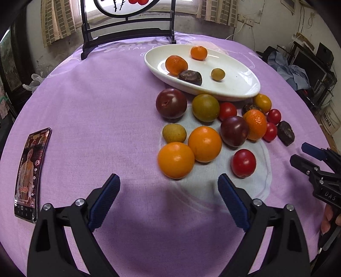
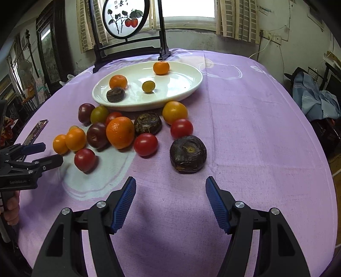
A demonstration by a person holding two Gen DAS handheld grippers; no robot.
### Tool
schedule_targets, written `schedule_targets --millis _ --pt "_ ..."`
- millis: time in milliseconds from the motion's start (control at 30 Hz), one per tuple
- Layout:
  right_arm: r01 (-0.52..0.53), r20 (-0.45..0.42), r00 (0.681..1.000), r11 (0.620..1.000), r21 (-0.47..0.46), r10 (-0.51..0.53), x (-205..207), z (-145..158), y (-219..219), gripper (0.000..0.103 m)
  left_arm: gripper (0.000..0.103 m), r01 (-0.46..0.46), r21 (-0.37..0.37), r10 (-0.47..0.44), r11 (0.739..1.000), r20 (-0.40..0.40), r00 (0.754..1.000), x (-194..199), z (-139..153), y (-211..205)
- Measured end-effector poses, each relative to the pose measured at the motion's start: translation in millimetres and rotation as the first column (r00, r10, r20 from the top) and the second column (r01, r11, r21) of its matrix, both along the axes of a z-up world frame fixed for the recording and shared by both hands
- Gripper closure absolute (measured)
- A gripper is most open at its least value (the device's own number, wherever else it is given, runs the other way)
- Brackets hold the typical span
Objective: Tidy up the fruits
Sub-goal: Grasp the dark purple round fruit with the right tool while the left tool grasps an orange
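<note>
A white oval plate (image 1: pixel 240 85) (image 2: pixel 187 85) sits far on the purple cloth and holds two mandarins, a dark brown fruit and a small green one. Several loose fruits lie in front of it: oranges (image 1: pixel 175 159), dark plums (image 1: pixel 171 103), red tomatoes (image 1: pixel 243 163) (image 2: pixel 146 144) and dark brown fruits (image 2: pixel 188 153). My left gripper (image 1: pixel 168 185) is open and empty just before the nearest orange. My right gripper (image 2: pixel 170 187) is open and empty just before the dark brown fruit. Each gripper also shows in the other view, the left (image 2: pixel 45 153) and the right (image 1: pixel 298 153).
A smartphone (image 1: pixel 31 172) with a lit screen lies on the cloth at the left. A black wooden stand with a round painted screen (image 2: pixel 125 19) stands at the table's far edge. Clutter and furniture surround the table.
</note>
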State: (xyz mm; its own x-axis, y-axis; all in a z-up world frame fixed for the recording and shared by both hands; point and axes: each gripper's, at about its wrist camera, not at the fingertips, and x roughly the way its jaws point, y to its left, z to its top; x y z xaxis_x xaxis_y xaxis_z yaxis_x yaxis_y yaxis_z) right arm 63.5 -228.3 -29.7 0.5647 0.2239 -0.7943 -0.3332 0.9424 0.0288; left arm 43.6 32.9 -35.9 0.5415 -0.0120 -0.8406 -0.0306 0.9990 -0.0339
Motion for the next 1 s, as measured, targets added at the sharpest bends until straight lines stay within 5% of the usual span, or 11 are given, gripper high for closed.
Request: schedule_targets --millis 433,633,1000 --pt "0.034 -0.039 0.999 0.998 -0.049 -0.036 35.5 -8.9 6.5 0.035 0.012 -0.002 -0.009 0.001 1.0 -0.03 1.0 13.2 -7.6 2.4" --pt "0.082 -0.029 0.996 0.996 -0.021 -0.083 39.3 -7.3 2.4 0.06 0.012 -0.001 -0.006 0.0 1.0 -0.037 0.999 13.9 -9.2 2.7" --pt "0.03 -0.014 0.999 0.998 0.056 -0.029 13.7 2.5 0.5 0.06 0.012 -0.012 0.01 0.012 1.0 -0.037 0.999 17.6 -13.2 4.9"
